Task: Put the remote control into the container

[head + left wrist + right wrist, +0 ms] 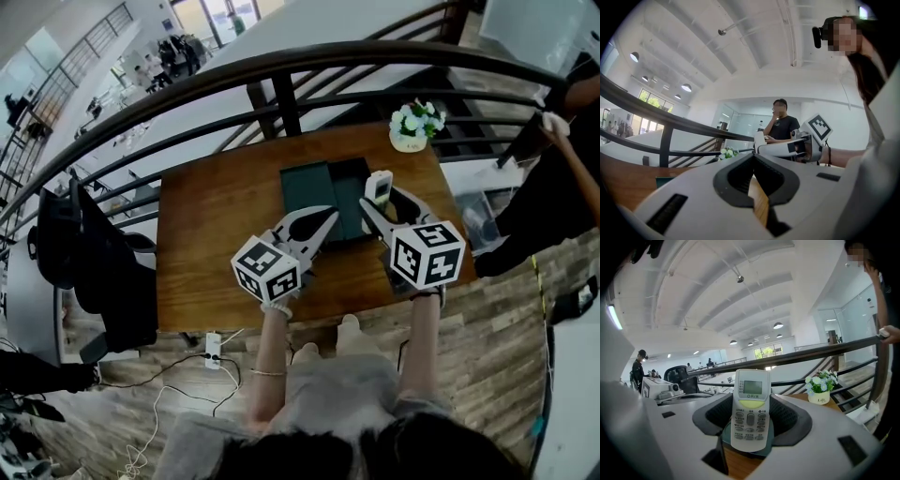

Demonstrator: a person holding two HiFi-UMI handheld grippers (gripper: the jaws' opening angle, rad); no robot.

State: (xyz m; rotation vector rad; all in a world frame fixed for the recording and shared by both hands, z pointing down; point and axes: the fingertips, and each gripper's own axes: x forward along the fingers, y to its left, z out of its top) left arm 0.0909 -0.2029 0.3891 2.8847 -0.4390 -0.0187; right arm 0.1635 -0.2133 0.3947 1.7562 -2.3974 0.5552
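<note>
A white remote control [378, 187] [750, 413] with a small screen stands upright between the jaws of my right gripper [380, 200] [750, 405], which is shut on it. It hangs over the right edge of the dark green container [319, 187], an open box with two shallow halves in the middle of the wooden table [211, 234]. A teal part of the container [725, 439] shows under the remote. My left gripper [330, 217] [753, 157] is held over the container's near left part, shut, its tips together with nothing between them.
A white pot of flowers [413, 127] [820, 389] stands at the table's far right corner. A dark railing [281, 66] runs behind the table. A person [562, 169] stands at the right, and a chair with a black jacket [94, 262] at the left.
</note>
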